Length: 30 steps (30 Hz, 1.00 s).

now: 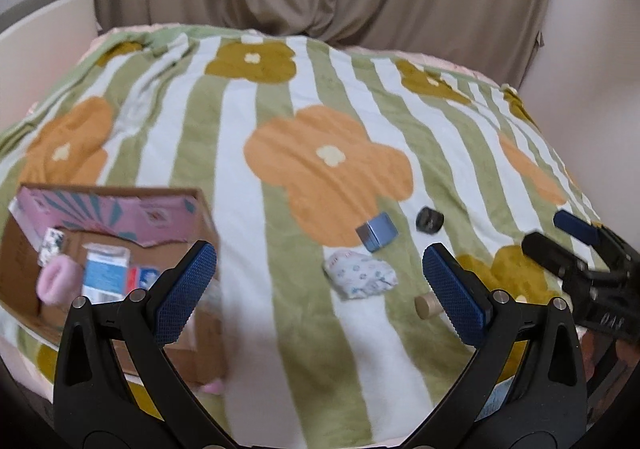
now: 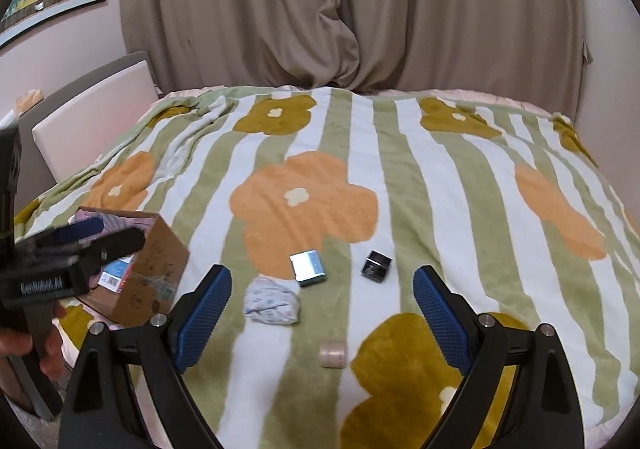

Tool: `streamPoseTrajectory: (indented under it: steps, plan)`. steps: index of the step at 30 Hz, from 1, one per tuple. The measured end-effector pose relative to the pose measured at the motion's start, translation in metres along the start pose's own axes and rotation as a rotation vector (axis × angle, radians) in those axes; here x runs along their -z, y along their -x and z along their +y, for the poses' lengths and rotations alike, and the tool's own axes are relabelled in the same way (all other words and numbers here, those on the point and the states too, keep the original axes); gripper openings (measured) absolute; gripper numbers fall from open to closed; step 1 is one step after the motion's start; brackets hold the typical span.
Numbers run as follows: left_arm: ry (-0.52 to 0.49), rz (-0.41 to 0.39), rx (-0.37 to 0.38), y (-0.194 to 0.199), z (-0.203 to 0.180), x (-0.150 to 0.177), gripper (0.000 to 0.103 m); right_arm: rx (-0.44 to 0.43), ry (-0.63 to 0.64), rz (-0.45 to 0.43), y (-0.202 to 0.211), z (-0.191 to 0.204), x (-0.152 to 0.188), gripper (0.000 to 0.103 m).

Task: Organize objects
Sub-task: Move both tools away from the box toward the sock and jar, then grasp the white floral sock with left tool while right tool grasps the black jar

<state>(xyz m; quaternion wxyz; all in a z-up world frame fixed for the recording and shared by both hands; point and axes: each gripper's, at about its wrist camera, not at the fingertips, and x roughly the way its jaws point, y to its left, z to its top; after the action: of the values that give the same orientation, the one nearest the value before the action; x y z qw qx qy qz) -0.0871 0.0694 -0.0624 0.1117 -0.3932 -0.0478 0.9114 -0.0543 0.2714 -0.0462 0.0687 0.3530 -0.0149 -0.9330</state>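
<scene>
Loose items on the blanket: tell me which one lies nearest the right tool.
The small beige roll. It lies on its side just ahead of the open right tool, closer than the white bundle, blue box or black box.

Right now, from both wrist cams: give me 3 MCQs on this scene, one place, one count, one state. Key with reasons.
1. Where does the cardboard box sit relative to the loose items?
A. to their left
B. to their right
C. behind them

2. How many loose items lie on the blanket outside the box?
A. two
B. four
C. six

3. What state are the left gripper and the right gripper in?
A. both shut on items
B. one holding
C. both open, holding nothing

Key: 1 A, the box is at the left edge in both views. 2 B, blue-grey box, black box, white bundle, beige roll. 3 C, fingers spread wide with nothing between them.
</scene>
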Motion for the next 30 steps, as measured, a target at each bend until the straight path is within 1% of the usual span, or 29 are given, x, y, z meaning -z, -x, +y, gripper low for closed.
streamPoseTrajectory:
  steps: [6,11,17,19,22,25,26,30]
  plan:
    - [-0.003,0.058,0.003,-0.036,-0.013,0.02,0.103,-0.017,-0.008,0.041,-0.033,-0.025,0.002,0.091]
    - [0.005,0.085,0.016,-0.062,-0.022,0.03,0.103,-0.027,-0.005,0.074,-0.06,-0.037,0.003,0.091]
    - [0.007,0.087,0.045,-0.091,-0.035,0.038,0.103,-0.037,-0.003,0.102,-0.09,-0.05,0.002,0.091]
    - [0.007,0.089,0.047,-0.103,-0.039,0.041,0.103,-0.032,0.001,0.101,-0.101,-0.056,0.002,0.091]
    - [0.011,0.1,0.051,-0.122,-0.043,0.046,0.103,-0.025,-0.012,0.124,-0.123,-0.065,0.004,0.091]
    - [-0.005,0.094,0.042,-0.135,-0.047,0.052,0.103,-0.029,-0.034,0.145,-0.145,-0.071,0.01,0.091]
    - [-0.013,0.096,0.032,-0.14,-0.048,0.054,0.103,-0.026,-0.038,0.147,-0.15,-0.072,0.012,0.09]
    - [-0.023,0.107,0.024,-0.151,-0.049,0.057,0.103,-0.037,-0.071,0.171,-0.17,-0.076,0.018,0.08]
